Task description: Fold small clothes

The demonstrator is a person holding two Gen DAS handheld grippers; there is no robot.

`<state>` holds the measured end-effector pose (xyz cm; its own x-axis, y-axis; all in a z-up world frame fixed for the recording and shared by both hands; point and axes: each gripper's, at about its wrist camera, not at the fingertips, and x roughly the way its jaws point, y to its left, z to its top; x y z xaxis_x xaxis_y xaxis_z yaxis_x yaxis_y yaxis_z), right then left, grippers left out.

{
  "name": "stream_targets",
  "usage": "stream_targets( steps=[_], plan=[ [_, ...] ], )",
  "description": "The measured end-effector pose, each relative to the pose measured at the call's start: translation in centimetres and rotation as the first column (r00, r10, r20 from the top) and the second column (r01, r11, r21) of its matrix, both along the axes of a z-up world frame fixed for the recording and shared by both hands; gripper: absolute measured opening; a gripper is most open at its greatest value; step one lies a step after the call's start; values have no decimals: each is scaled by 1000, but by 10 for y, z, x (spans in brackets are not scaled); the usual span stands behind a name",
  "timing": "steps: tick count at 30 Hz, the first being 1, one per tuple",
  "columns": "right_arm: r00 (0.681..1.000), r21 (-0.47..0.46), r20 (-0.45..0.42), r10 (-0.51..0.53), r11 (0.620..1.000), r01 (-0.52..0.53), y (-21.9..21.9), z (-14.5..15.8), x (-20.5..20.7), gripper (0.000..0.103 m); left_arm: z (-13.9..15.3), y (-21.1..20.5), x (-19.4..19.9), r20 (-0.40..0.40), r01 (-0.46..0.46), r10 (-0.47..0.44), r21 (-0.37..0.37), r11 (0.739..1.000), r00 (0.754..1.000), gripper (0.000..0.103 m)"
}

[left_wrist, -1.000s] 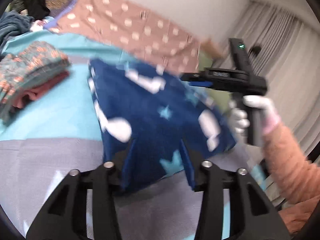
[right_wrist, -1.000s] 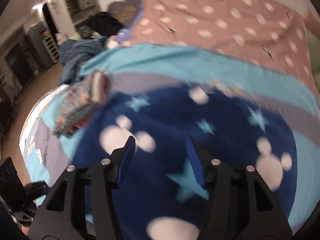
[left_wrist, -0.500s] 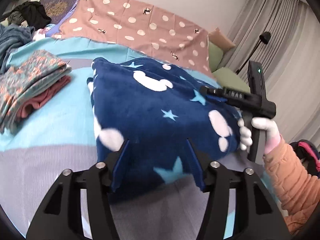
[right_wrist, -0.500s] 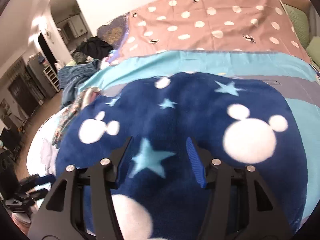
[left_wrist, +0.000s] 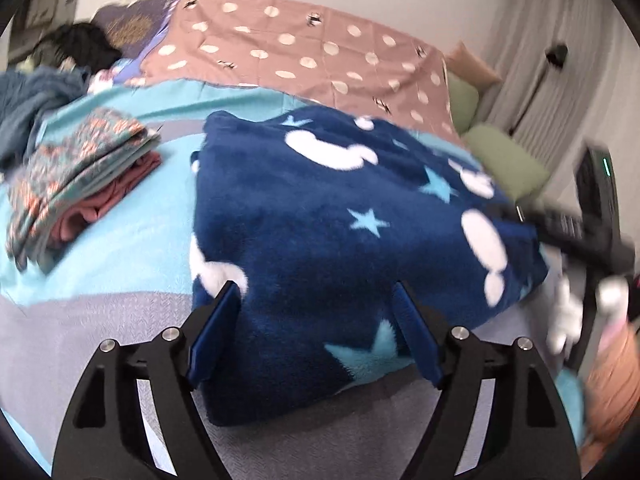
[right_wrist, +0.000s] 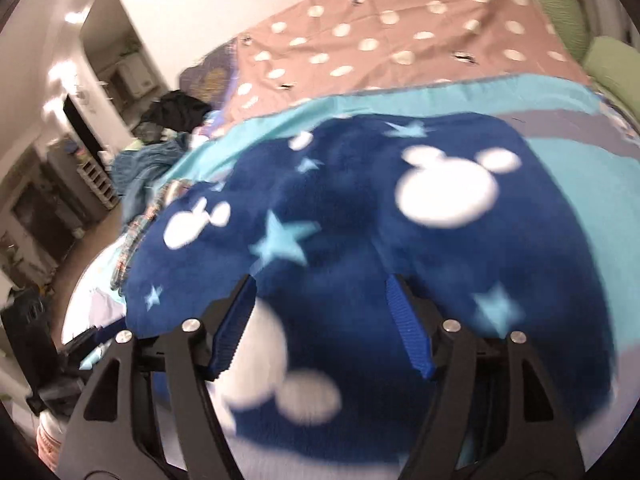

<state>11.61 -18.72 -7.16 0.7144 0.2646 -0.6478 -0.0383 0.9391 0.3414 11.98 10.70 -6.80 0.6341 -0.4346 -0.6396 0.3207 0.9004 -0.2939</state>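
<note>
Left claw (left_wrist: 316, 312) and right claw (right_wrist: 320, 312) opening, fleece (left_wrist: 340, 216) loose between jaws. Risk: bulky fold springs apart; right pad at 3 o'clock edge snags pile.

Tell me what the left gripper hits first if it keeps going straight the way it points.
Probably the navy fleece garment: the left gripper, jaws opening, has its near edge between the fingers already.
</note>
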Motion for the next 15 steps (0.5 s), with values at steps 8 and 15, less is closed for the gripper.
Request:
stream_targets(
  steps=[8, 15],
  plan=[
    [994, -74, 105, -29, 997, 37, 25, 20, -68, 80, 26, 1, -9, 135, -121, 112, 62, 991, 984, 89],
    [999, -78, 48, -5, 997, 8, 43, 7, -60, 80, -28, 5, 25, -109, -112, 120, 77, 991, 987, 102]
  ],
)
